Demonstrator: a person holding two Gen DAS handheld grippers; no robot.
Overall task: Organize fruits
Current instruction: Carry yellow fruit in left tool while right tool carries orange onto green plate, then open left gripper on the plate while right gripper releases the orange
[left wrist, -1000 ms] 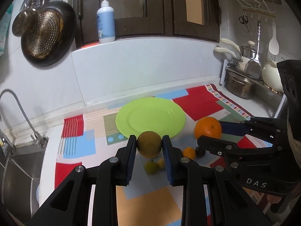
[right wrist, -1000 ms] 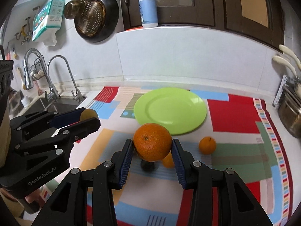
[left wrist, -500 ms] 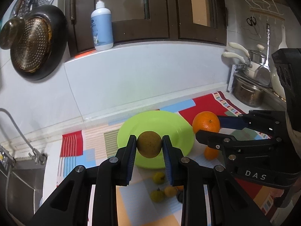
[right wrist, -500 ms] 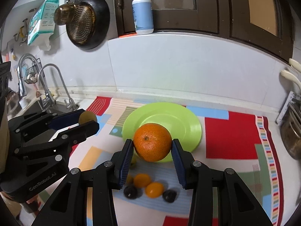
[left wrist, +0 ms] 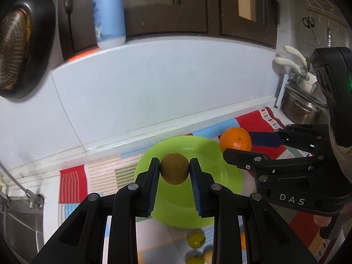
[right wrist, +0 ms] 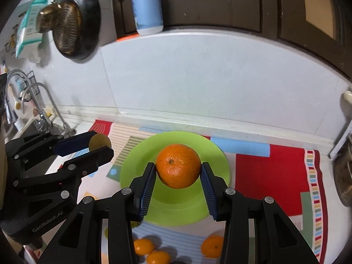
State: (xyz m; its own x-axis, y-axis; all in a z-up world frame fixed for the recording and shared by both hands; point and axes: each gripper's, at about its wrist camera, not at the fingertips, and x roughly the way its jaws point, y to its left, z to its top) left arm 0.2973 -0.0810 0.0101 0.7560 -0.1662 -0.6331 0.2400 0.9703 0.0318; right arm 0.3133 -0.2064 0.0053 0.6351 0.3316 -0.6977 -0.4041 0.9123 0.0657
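Observation:
My left gripper [left wrist: 174, 169] is shut on a brownish-green round fruit [left wrist: 174, 168], held in the air over the lime-green plate [left wrist: 216, 171]. My right gripper [right wrist: 178, 169] is shut on a large orange [right wrist: 178, 165], also hanging above the green plate [right wrist: 132, 167]. In the left wrist view the right gripper [left wrist: 246, 144] with its orange [left wrist: 235, 139] shows at the plate's right rim. In the right wrist view the left gripper [right wrist: 96, 146] with its fruit [right wrist: 100, 142] is left of the plate.
Small oranges [right wrist: 143, 246] and yellow-green fruits [left wrist: 195, 238] lie on the patterned mat [right wrist: 268, 176] in front of the plate. A white backsplash wall [right wrist: 198, 83] rises just behind. A sink with taps [right wrist: 33, 101] is at left, steel pots [left wrist: 301, 107] at right.
Both grippers have carried their fruits forward, from over the loose fruits on the mat to above the green plate. The wall looms closer. Neither grip has changed.

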